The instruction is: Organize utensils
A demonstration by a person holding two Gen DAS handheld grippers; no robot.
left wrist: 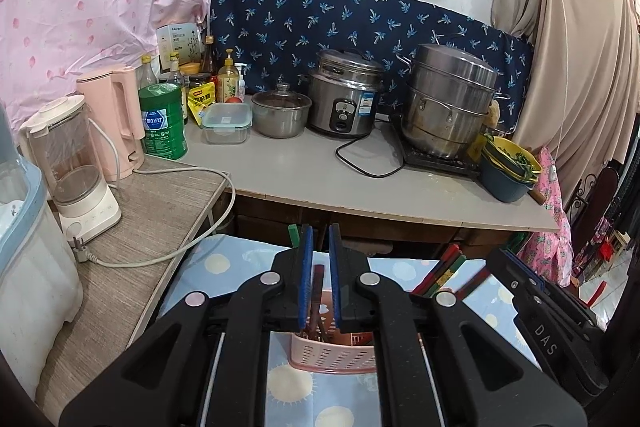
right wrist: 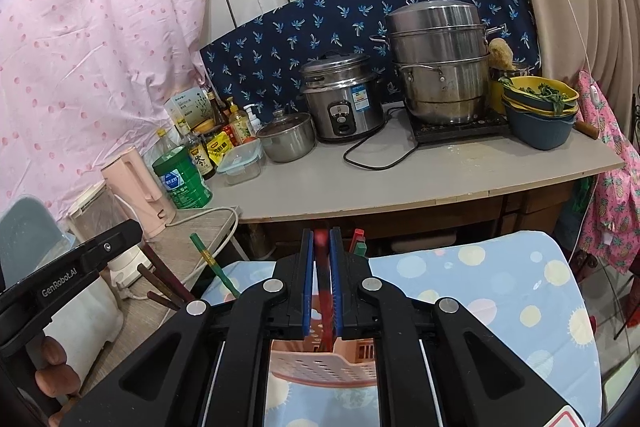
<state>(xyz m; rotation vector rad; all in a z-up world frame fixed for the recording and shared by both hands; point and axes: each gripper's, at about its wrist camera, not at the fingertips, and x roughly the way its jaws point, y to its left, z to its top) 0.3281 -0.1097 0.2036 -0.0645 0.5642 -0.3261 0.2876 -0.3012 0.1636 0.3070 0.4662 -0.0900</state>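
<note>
A pink perforated utensil basket [left wrist: 332,355] stands on the blue spotted cloth [left wrist: 224,267], just below both grippers; it also shows in the right wrist view [right wrist: 320,363]. Several chopsticks stand in it. My left gripper [left wrist: 320,239] hangs over the basket with its jaws slightly apart; a dark red chopstick [left wrist: 319,291] rises between the pads, contact unclear. A green chopstick [left wrist: 294,235] sticks up beside its left finger. My right gripper [right wrist: 321,241] is shut on a red chopstick [right wrist: 323,291] that stands upright into the basket. More chopsticks [right wrist: 160,287] lean to the left.
A grey counter [left wrist: 320,179] beyond holds a rice cooker [left wrist: 344,99], steamer pot [left wrist: 448,103], small lidded pot [left wrist: 280,111], bottles, a green tin [left wrist: 162,123] and stacked bowls [left wrist: 508,167]. A side table [left wrist: 132,227] at left carries a pink kettle [left wrist: 116,119], a blender and a loose cord.
</note>
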